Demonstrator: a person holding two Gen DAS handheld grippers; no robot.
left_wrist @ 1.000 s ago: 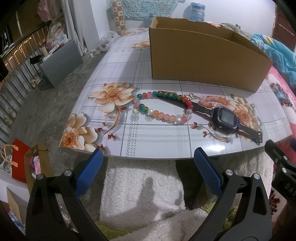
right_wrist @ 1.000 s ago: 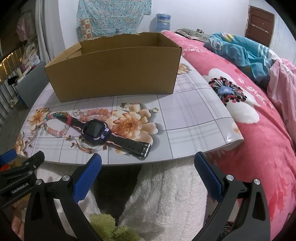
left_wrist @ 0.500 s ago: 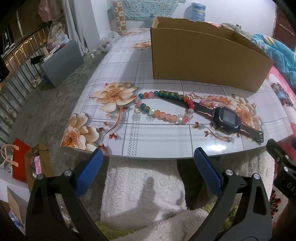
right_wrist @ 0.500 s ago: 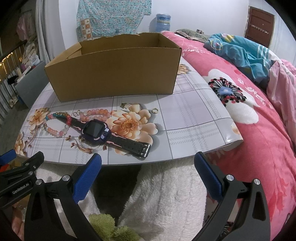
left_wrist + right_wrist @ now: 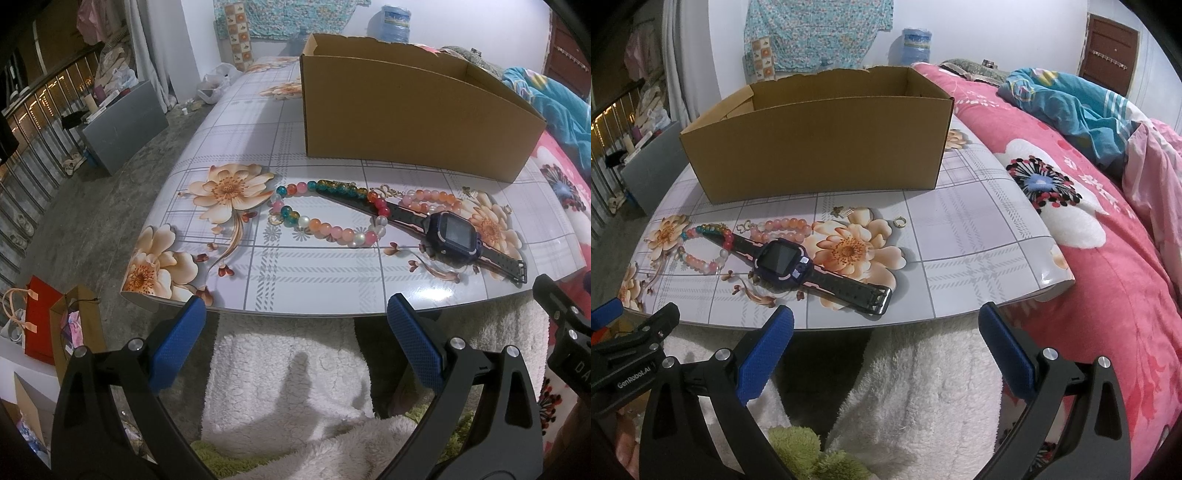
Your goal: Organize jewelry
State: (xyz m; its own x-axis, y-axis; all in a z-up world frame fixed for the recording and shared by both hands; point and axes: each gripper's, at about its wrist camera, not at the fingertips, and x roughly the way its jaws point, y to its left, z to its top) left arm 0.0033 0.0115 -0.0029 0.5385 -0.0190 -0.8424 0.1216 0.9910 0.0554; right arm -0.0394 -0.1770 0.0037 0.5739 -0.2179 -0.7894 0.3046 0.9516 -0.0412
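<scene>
On the flower-patterned table (image 5: pixel 314 280) lie a multicoloured bead necklace (image 5: pixel 325 230), a pink bead bracelet (image 5: pixel 432 195) and a dark purple smartwatch (image 5: pixel 452 234) with a black strap. The same watch (image 5: pixel 781 260), the pink bracelet (image 5: pixel 785 224) and a small gold ring (image 5: pixel 899 221) show in the right wrist view. An open cardboard box (image 5: pixel 413 110) stands behind them. My left gripper (image 5: pixel 295 339) hangs open before the table's front edge, holding nothing. My right gripper (image 5: pixel 886 339) is open too, just off the front edge, right of the watch.
A pink flowered bed cover (image 5: pixel 1108 258) with a blue blanket (image 5: pixel 1067 103) lies to the right. White fleece (image 5: pixel 288 373) is below the table edge. On the floor at the left are a grey box (image 5: pixel 122 125) and gift bags (image 5: pixel 55 325).
Both grippers have shifted only slightly; the table sits a touch higher in the left wrist view. Nothing on the table has moved.
</scene>
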